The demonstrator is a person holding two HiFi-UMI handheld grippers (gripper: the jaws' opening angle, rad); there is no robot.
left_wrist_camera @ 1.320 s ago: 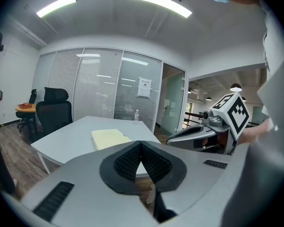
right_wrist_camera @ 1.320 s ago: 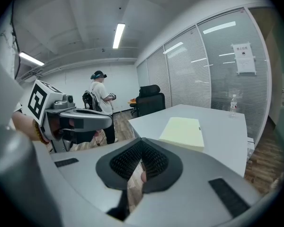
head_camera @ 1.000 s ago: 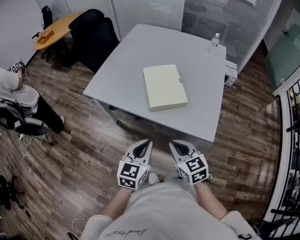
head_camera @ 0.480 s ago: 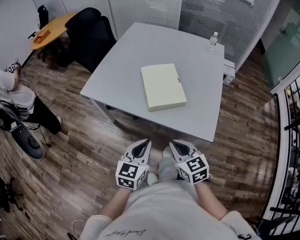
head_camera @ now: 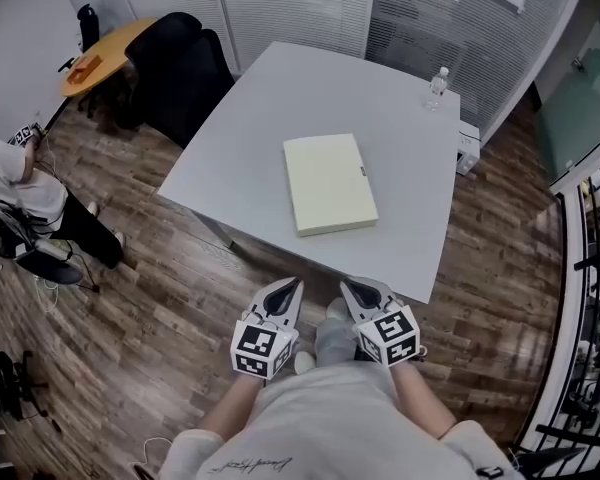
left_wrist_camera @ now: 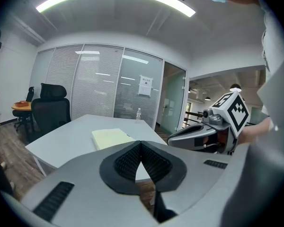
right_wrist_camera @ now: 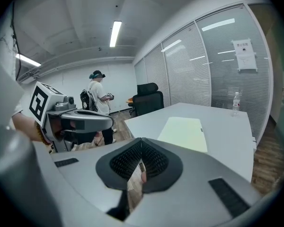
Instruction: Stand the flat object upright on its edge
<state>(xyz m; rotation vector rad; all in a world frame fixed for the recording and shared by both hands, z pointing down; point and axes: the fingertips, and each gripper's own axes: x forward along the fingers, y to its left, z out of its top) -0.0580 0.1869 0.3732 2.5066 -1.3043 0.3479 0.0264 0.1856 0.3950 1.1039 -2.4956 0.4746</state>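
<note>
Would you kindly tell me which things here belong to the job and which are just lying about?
Job: yellow pad, lying flat; white table; left gripper and right gripper, both shut, empty.
Lying about: bottle; black chair; orange table.

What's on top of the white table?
A pale yellow flat object lies near the middle of the table; a clear bottle stands at its far corner. Anything beneath the flat object is covered.
</note>
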